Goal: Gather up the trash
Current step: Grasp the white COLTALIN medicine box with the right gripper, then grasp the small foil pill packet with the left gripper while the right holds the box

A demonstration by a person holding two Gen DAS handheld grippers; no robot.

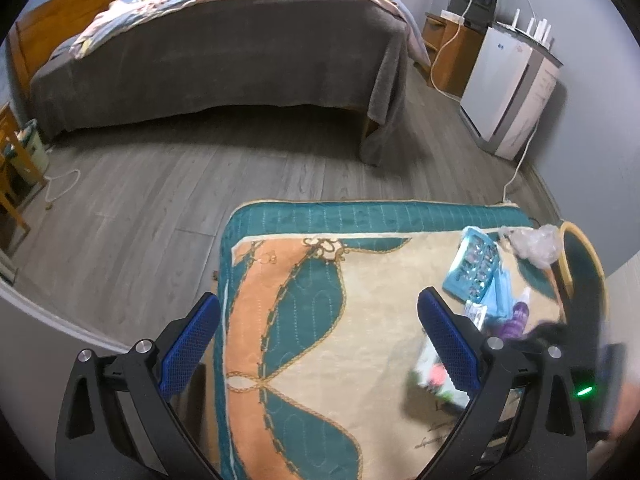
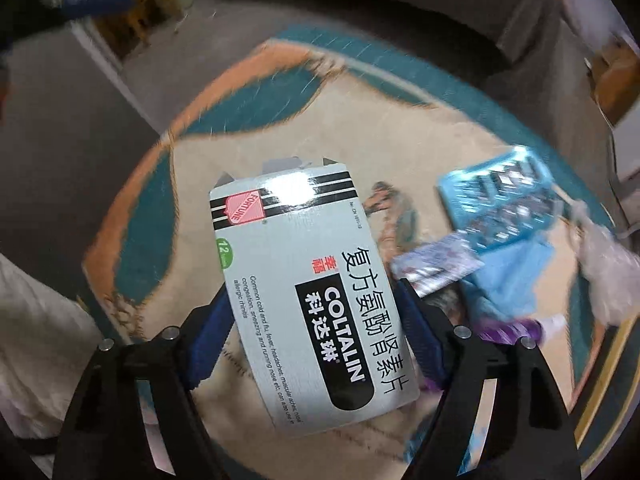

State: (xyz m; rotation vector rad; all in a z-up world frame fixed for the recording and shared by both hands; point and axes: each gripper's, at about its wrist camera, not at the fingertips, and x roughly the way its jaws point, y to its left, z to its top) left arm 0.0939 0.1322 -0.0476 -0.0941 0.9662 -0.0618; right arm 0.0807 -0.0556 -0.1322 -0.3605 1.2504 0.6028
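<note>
A white Coltalin medicine box (image 2: 308, 300) with black stripes and a torn-open top flap sits tilted above the patterned cushion (image 2: 208, 152). To its right on the cushion lie a blue blister pack (image 2: 500, 204), a blue face mask (image 2: 508, 276), a small foil sachet (image 2: 436, 266), a purple bottle (image 2: 520, 330) and crumpled clear plastic (image 2: 608, 276).

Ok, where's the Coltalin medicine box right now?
The Coltalin box fills the centre of the right wrist view, clamped in the right gripper above the patterned cushion.

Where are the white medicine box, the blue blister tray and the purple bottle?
white cardboard medicine box (image 2: 304, 300), right wrist view, printed front face
blue plastic blister tray (image 1: 474, 266), left wrist view, tray middle
purple plastic bottle (image 1: 518, 316), left wrist view, body
</note>
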